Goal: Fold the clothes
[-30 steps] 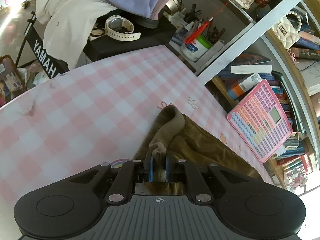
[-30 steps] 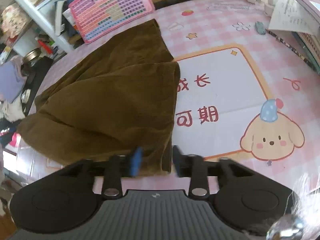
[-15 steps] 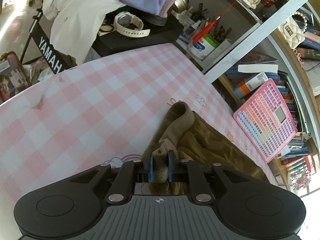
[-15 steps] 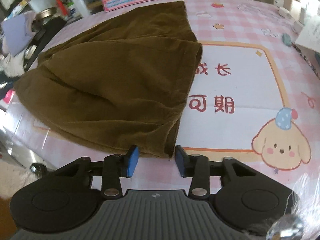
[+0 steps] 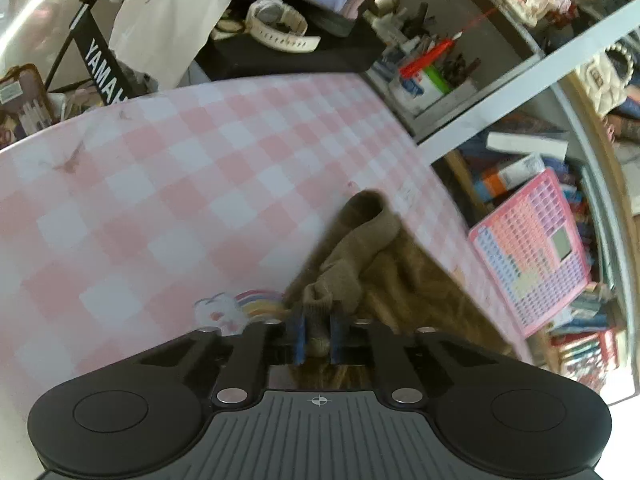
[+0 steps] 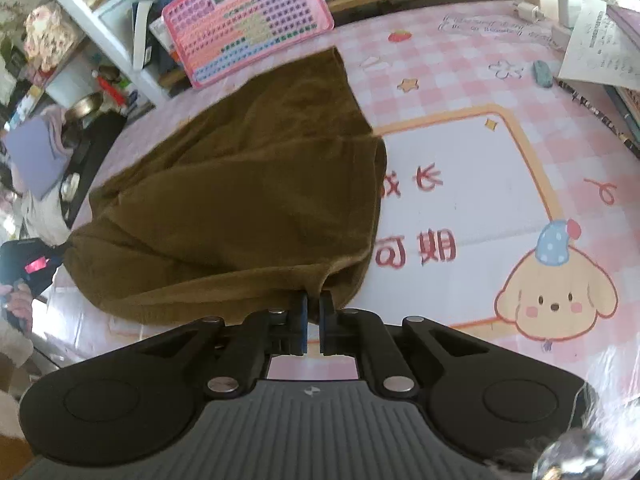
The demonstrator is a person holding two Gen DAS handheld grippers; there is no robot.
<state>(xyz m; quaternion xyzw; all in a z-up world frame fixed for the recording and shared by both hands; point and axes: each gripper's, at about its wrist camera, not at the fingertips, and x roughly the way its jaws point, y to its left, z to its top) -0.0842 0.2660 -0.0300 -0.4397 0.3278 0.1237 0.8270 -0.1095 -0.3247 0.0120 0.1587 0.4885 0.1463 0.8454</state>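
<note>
- Where lettering reads: white "YAMAH" on a black stand [image 5: 105, 74] past the table's far edge in the left view; the last letter is cut off.
- Tablecloth [image 6: 460, 80]: pink-and-white check with a cartoon puppy [image 6: 556, 300] in a blue hat, and red Chinese characters [image 6: 416, 246] seen upside down.
- Pink board [image 6: 248, 16]: grid of small coloured keys, grey screen; print too small to read.
- Garment [image 6: 240, 200]: brown, lying on the table, partly folded over itself, far end near the pink board.
- Left gripper [image 5: 318, 338]: blue pads nearly together, pinching a bunched ribbed cuff of the garment.
- Right gripper [image 6: 313, 322]: pads almost touching, nipping the garment's near hem at a fold.
- Watch [image 5: 280, 24]: white, on a black surface behind the table.
</note>
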